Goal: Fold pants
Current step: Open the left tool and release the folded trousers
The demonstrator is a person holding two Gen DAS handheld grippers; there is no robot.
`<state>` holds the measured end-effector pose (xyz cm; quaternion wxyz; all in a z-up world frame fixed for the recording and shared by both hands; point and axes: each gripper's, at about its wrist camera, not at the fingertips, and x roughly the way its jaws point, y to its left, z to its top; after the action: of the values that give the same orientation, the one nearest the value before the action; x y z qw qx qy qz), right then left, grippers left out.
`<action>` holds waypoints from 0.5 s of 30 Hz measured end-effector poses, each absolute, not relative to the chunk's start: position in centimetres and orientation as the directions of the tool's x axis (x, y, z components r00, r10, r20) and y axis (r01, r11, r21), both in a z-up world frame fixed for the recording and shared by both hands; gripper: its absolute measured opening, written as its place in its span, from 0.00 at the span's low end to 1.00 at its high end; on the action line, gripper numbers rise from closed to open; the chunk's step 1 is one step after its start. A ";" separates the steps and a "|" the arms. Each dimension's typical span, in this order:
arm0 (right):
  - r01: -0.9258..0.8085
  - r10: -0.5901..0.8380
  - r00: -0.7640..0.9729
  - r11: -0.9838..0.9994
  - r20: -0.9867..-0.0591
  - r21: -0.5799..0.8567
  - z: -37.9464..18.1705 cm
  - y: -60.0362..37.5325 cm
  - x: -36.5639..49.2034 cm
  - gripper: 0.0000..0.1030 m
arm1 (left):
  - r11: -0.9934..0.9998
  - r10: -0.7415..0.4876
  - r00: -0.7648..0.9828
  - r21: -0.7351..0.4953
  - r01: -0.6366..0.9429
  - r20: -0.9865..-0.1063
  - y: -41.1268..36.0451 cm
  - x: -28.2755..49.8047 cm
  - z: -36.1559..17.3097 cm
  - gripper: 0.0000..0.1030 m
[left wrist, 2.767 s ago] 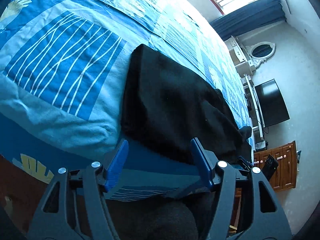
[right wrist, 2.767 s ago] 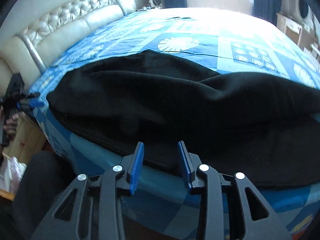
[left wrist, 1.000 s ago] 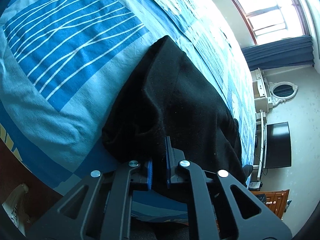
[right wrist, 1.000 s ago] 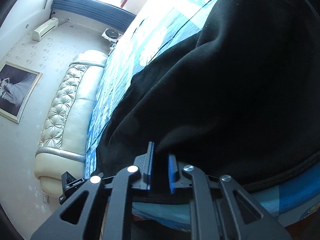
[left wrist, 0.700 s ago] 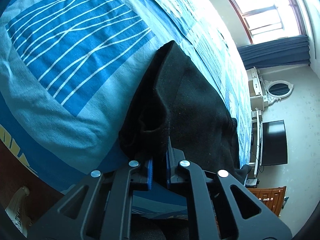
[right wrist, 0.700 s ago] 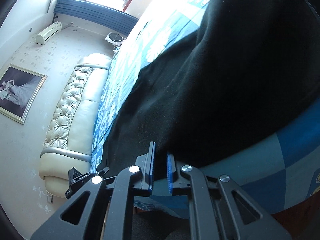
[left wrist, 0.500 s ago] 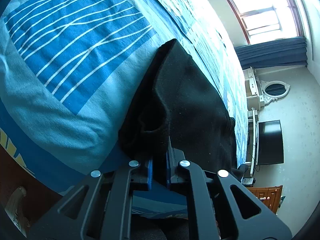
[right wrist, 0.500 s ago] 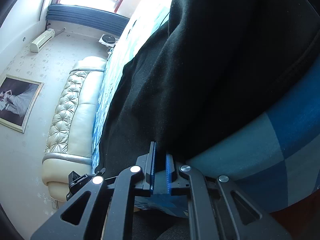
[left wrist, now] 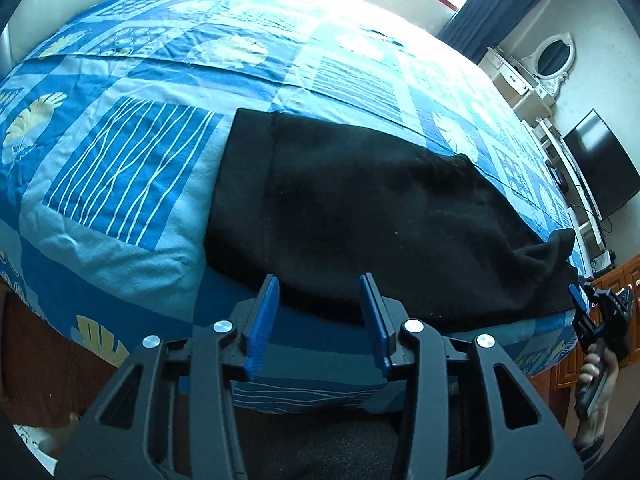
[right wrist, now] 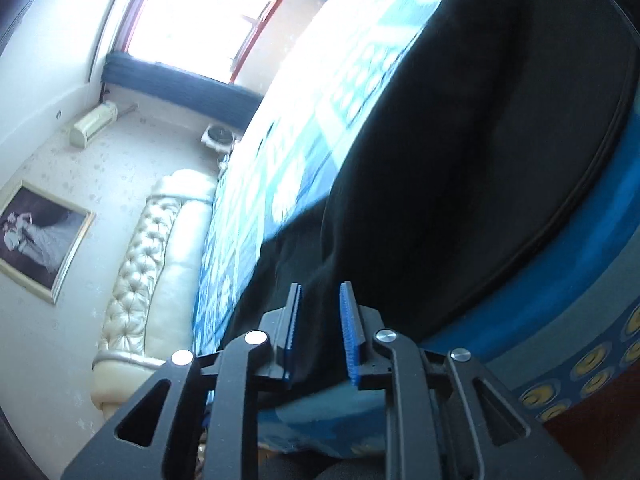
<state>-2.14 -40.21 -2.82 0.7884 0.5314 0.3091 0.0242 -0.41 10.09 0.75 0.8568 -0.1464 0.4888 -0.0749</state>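
Left gripper (left wrist: pixel 318 320): jaws spread wide, nothing between the two blue pads; it hangs at the near edge of the bed, just short of the pants hem.
Left gripper contact: none visible; the pad tips sit close to the black fabric but apart from it.
Right gripper (right wrist: pixel 320 334): jaws partly apart, a moderate gap between the two ribbed blue pads; black fabric lies in that gap. Whether the pads press on the cloth cannot be told.
Right gripper, second sighting: visible at the far right of the left wrist view (left wrist: pixel 588 318), in the person's hand (left wrist: pixel 596 380), at the right-hand end of the pants.
Pants (left wrist: pixel 380 216): one black pair, lying along the near edge of the bed, doubled over lengthwise, one end squared off at the left, the other end bunched at the right.
Pants, right wrist view (right wrist: pixel 460 160): layered edges show as parallel dark lines near the mattress side.
Bed cover (left wrist: pixel 140 160): one, blue patchwork with white line and leaf motifs.
Headboard (right wrist: pixel 152 264): one, cream, tufted.
Framed picture (right wrist: pixel 38 238): one, on the wall.
Television (left wrist: pixel 600 164): one, dark screen, wall side.
Oval mirror (left wrist: pixel 552 58): one, white frame.
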 end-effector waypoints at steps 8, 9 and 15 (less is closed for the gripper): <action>0.474 0.058 0.850 0.345 -0.523 0.810 -3.5 -57.7 0.5 0.42 | 0.913 -0.281 0.550 -0.397 -0.100 -0.786 8.5 4.8 -1.2 0.76; 0.496 0.051 0.839 0.334 -0.541 0.801 -4.1 -59.0 1.2 0.42 | 0.908 -0.279 0.536 -0.400 -0.122 -0.797 8.5 5.4 -2.0 0.76; 0.573 0.059 0.775 0.354 -0.629 0.739 -7.4 -62.5 4.7 0.42 | 0.897 -0.276 0.523 -0.411 -0.161 -0.806 8.2 6.4 -3.9 0.85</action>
<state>4.70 -62.51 -7.40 0.7697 0.5433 0.2905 -0.1670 6.41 8.17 -3.91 0.8435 -0.2241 0.4870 -0.0340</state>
